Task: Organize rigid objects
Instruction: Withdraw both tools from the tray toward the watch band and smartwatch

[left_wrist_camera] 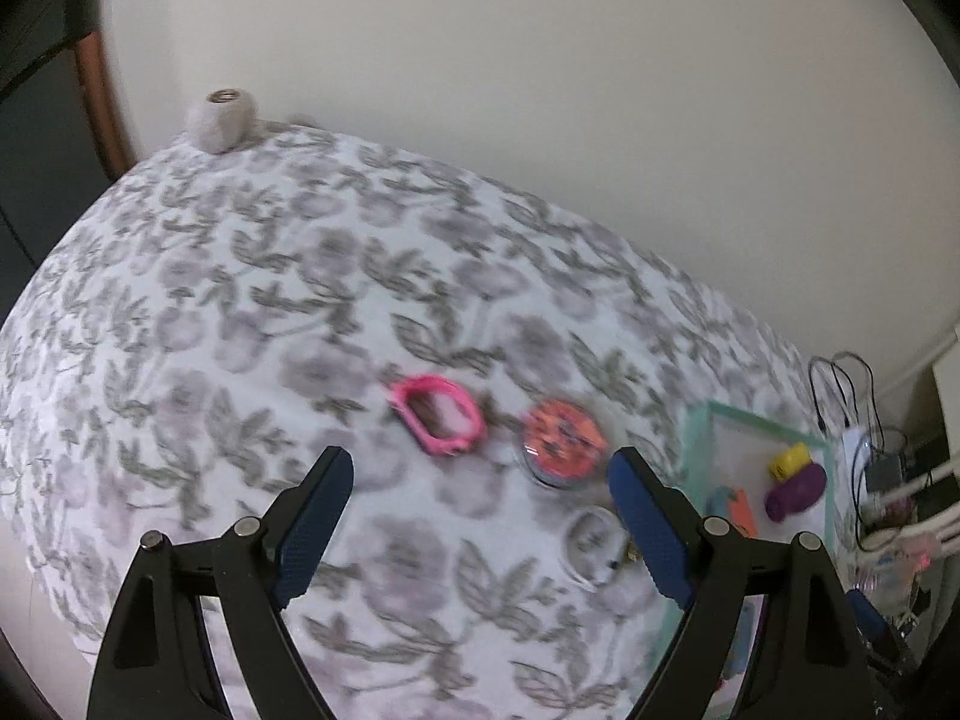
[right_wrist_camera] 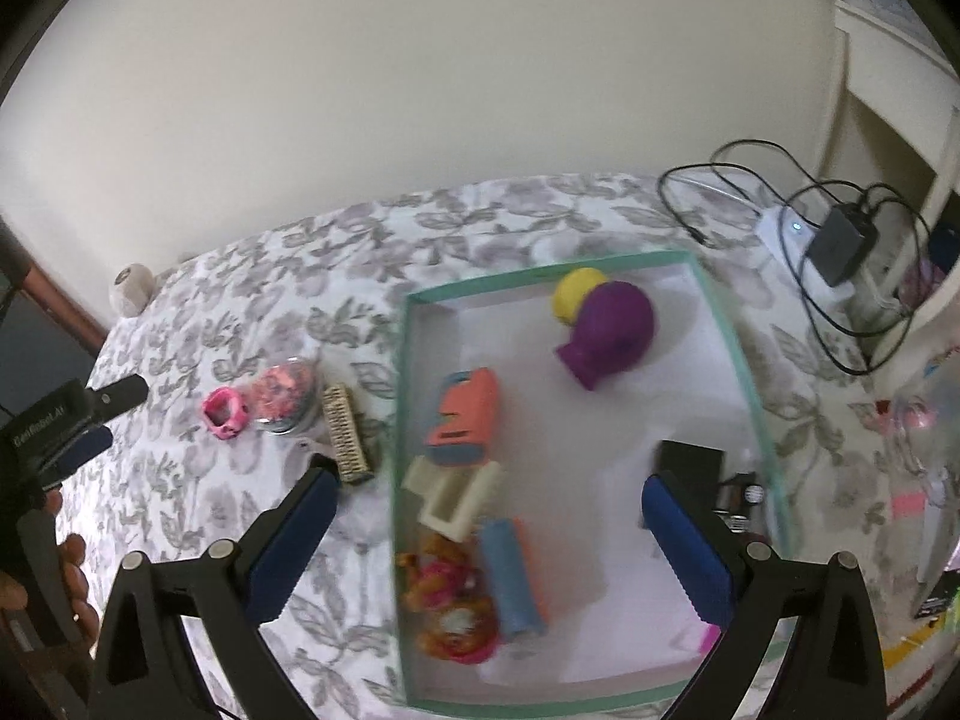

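A teal-rimmed white box [right_wrist_camera: 723, 324] lies on the flowered bed and holds a purple bulb-shaped toy [right_wrist_camera: 612, 330], a yellow piece [right_wrist_camera: 576, 291], an orange and blue block [right_wrist_camera: 465, 417], a cream frame [right_wrist_camera: 459, 495], a blue roll [right_wrist_camera: 510, 576] and small orange figures [right_wrist_camera: 450, 600]. My right gripper [right_wrist_camera: 486, 516] is open and empty above the box. On the bed left of the box lie a pink ring-shaped case [left_wrist_camera: 438, 414], a round orange tin [left_wrist_camera: 561, 441], a white ring [left_wrist_camera: 591, 546] and a studded comb [right_wrist_camera: 345, 435]. My left gripper [left_wrist_camera: 480, 480] is open and empty, hovering above them.
A grey ball of yarn [left_wrist_camera: 219, 120] sits at the bed's far corner by the wall. A power strip with a black adapter [right_wrist_camera: 837, 240] and cables lies beyond the box. The left gripper shows in the right wrist view [right_wrist_camera: 78, 426] at the left edge. Clutter sits right of the bed.
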Tool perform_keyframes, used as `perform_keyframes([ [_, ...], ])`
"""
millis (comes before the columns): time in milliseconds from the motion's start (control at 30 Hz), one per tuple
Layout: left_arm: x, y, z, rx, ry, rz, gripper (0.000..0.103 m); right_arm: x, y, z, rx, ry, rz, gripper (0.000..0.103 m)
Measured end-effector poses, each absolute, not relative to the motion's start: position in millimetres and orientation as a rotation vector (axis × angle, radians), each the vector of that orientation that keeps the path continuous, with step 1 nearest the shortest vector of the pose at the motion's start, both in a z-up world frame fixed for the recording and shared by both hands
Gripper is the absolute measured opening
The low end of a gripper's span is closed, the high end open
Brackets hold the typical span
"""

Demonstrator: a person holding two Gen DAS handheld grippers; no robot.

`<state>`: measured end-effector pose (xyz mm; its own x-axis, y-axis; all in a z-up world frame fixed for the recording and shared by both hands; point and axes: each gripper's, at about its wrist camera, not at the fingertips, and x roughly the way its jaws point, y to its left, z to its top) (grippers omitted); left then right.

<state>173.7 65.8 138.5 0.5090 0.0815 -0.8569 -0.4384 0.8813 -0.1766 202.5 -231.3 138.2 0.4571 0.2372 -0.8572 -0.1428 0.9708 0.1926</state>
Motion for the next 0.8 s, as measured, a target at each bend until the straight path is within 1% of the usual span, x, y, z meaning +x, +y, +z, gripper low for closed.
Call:
perform_keyframes([
  [333,158,125,131,-0.481,0.989,0.393,0.088,200,-173,127,0.068,1.076,0.348,0.103],
  [733,168,144,100,-0.521,1.055,0.382,0.088,200,-115,95,-0.014,1.119,0.413,0.103],
  [800,172,146,94,-0.524,1.070,0.384,0.088,201,-109,90,-0.026,1.128,0.416,0.101],
])
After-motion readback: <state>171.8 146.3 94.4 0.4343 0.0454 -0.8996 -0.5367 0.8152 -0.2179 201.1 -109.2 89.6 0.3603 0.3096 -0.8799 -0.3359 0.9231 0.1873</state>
